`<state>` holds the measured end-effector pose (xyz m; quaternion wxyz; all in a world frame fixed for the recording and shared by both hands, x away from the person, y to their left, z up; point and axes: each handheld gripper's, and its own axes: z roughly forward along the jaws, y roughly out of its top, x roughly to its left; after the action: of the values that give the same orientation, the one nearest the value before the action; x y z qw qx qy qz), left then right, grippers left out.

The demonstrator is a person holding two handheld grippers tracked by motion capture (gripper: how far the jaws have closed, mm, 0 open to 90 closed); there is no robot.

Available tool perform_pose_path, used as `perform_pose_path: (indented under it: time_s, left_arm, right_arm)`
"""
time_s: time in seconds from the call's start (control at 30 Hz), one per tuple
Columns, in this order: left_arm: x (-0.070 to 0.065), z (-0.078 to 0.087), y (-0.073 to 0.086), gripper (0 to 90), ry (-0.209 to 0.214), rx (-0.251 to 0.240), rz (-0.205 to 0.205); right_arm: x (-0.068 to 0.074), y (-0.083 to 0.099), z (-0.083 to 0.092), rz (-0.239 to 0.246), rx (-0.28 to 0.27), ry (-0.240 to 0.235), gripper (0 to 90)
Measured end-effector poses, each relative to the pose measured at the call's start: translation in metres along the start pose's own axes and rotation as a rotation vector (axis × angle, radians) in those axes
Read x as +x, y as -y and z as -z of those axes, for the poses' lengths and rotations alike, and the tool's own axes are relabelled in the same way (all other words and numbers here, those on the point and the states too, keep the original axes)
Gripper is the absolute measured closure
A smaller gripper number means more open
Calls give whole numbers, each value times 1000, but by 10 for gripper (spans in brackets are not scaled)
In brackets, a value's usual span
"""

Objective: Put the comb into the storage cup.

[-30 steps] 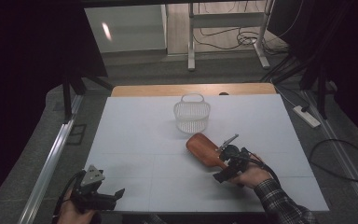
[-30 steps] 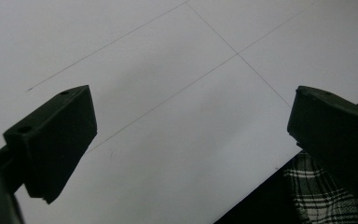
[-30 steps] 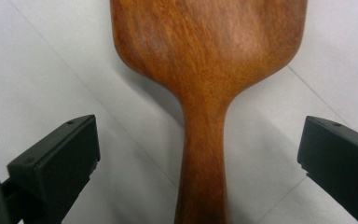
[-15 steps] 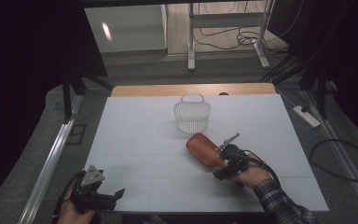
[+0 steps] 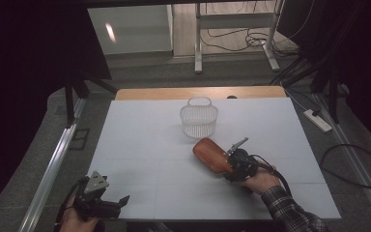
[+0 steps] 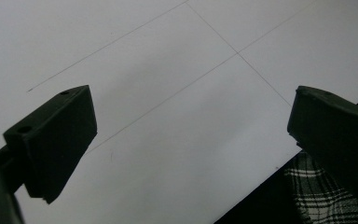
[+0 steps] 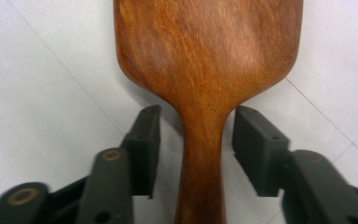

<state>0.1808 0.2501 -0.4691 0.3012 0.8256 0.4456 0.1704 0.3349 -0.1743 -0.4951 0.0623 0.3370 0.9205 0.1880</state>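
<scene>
Since a second ago only the right tool's jaws have moved, closing in. Left tool (image 5: 107, 205) hangs released at the counter's (image 5: 145, 145) near-left edge. Basket (image 5: 199, 119) stands mid-counter. Brush (image 5: 211, 154) lies just before it; right tool (image 7: 196, 150) straddles its handle, pads close beside but not yet pressing.
</scene>
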Motion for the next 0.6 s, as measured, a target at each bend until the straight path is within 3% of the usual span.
perform_pose_path:
  time_s: [0.27,0.47,0.6]
  left_arm:
    - [0,0,0,20,-3,3,-3]
    - [-1,0,0,20,-4,4,-8]
    - [-1,0,0,20,-3,2,-6]
  right_arm:
    - [-2,0,1,-14,10,-10,690]
    - [0,-1,2,-36,25,-6,718]
    - [1,1,4,-39,7,-3,724]
